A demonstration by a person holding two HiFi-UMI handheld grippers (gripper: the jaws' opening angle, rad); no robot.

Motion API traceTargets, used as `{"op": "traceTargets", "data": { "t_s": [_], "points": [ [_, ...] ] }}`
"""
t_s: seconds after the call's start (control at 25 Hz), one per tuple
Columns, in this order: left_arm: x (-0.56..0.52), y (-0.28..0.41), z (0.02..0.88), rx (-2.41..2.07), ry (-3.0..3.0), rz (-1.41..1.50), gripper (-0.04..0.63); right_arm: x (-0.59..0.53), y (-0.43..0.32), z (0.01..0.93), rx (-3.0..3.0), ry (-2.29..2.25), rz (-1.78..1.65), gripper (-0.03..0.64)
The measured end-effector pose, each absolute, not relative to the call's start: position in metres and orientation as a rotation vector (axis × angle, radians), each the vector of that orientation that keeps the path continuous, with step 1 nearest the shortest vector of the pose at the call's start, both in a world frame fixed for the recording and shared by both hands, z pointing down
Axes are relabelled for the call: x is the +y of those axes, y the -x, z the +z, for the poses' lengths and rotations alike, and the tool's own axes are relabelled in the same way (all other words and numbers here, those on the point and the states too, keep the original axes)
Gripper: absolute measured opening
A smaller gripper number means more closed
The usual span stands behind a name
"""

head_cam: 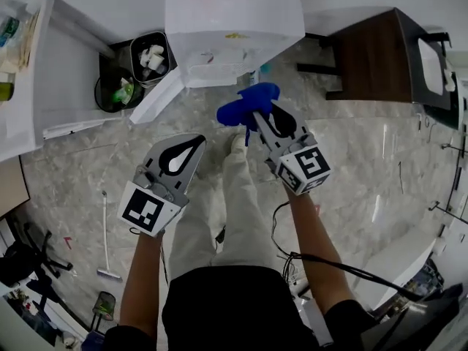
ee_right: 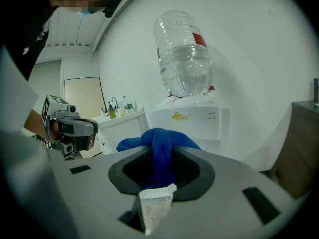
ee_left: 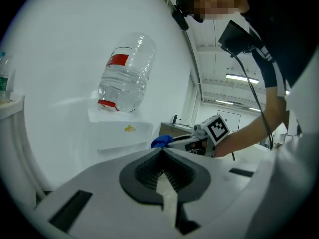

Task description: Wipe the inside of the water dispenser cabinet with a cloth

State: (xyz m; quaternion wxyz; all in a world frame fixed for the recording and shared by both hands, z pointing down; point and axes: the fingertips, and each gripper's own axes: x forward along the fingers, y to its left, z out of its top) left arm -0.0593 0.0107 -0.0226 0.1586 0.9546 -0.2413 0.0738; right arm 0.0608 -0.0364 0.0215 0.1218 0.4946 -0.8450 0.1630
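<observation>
The white water dispenser [head_cam: 234,20] stands ahead of me, with its clear bottle [ee_right: 182,54] on top. At its lower left a white door panel [head_cam: 164,95] stands swung out; the cabinet's inside is hidden in every view. My right gripper [head_cam: 256,117] is shut on a bunched blue cloth [head_cam: 247,102], which hangs out past the jaws [ee_right: 160,142] just short of the dispenser's front. My left gripper [head_cam: 200,140] sits beside it to the left, jaws shut with nothing between them [ee_left: 162,152]. Both point at the dispenser [ee_left: 122,131].
Two bins with rubbish [head_cam: 150,57] [head_cam: 117,90] stand left of the dispenser. A white counter unit [head_cam: 44,72] is further left, a dark wooden table [head_cam: 373,53] at the right. A mop [head_cam: 106,232] and a black cable [head_cam: 281,225] lie on the marble floor.
</observation>
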Motion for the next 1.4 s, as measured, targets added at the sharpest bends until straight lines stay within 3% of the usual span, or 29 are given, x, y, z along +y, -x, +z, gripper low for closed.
{"op": "traceTargets", "data": {
  "t_s": [0.52,0.68,0.84,1.4],
  "points": [
    [-0.01,0.063,0.084,-0.719,-2.697,0.071,-0.005,-0.05,-0.056,0.103,-2.531,-1.341,0.391,0.095],
    [-0.016,0.068,0.165,-0.757,-2.703,0.109,-0.005,-0.06,-0.043,0.164,-2.564,-1.197,0.222,0.095],
    [-0.02,0.072,0.236,-0.749,-2.699,0.191,-0.005,-0.064,-0.043,0.238,-2.539,-1.089,0.268,0.095],
    [-0.025,0.066,0.392,-0.494,-2.998,0.319,-0.005,-0.087,-0.044,0.436,-2.484,-0.857,0.185,0.095]
  ]
}}
